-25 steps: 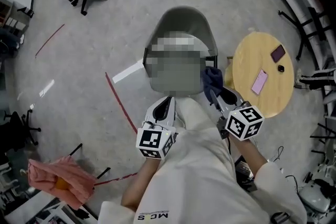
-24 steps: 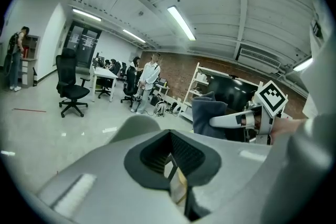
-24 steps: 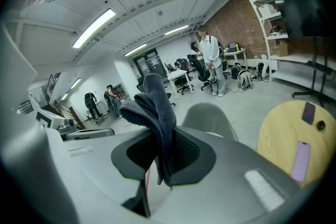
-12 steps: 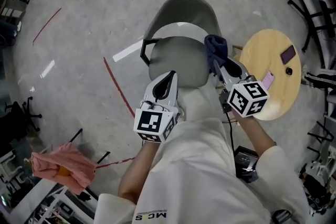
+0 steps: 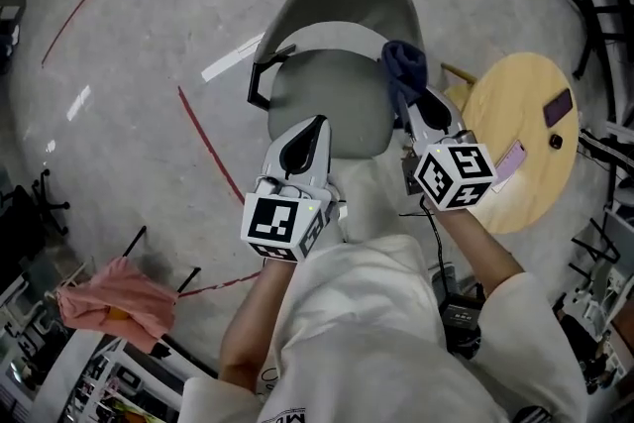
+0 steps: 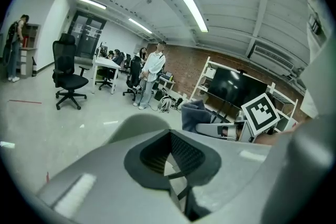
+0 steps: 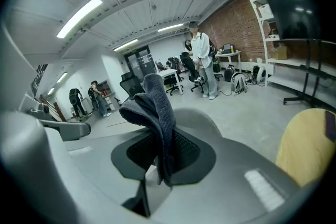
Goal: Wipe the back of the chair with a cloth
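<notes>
At the right of the head view we see a round wooden table (image 5: 515, 94). On it lie a dark phone (image 5: 558, 107) and a pink phone (image 5: 510, 159). A pink fabric (image 5: 104, 307) lies at the lower left. A red line (image 5: 203, 142) crosses the floor left of centre. At the left of the left gripper view stands a black office chair (image 6: 68, 73).

Read no words or numbers; saw only coded squares on left cube (image 5: 279, 226), 7 o'clock, right cube (image 5: 454, 175), 3.

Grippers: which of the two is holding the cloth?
The right gripper: its jaws pinch the dark blue cloth, while the left gripper holds nothing.
</notes>
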Tool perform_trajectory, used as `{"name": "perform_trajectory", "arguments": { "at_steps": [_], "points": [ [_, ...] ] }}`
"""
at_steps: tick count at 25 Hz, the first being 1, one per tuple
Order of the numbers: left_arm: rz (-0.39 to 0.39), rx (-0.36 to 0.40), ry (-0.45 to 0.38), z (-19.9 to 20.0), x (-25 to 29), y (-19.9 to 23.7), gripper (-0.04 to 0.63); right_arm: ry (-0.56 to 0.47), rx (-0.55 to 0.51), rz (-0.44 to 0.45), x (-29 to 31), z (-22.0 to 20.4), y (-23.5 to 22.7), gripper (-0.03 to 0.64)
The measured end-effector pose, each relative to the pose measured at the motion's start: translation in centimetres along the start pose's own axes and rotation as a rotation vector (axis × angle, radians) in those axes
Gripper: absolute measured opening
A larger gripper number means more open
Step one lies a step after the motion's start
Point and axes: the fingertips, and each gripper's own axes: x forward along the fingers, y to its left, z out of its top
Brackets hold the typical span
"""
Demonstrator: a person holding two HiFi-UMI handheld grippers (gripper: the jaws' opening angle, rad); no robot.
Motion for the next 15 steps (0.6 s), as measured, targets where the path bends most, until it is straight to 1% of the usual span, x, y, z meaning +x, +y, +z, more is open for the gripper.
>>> {"name": "perform_trajectory", "arguments": {
  "at_steps": [2,5,10,15],
  "points": [
    [-0.001,0.021,0.002,-0.4,1.3,0.6,0.002,-0.011,0.02,-0.042,1.4,-0.5,-1.2,0.078],
    [0.004,0.054,0.008,-1.0,3.3,1.6,0.0,-0.037,0.082,-0.11,3.4,-1.4,-3.0,0.066],
    [0.0,0.057,0.017,-1.9,6.5,2.4,0.0,-0.062,0.053,-0.164,6.7,-2.5,-4.8,0.066],
    [0.001,0.061,0.029,-2.6,9.0,3.2,0.002,-0.069,0.094,-0.212,9.2,-3.6,-7.3,0.067]
  ]
}}
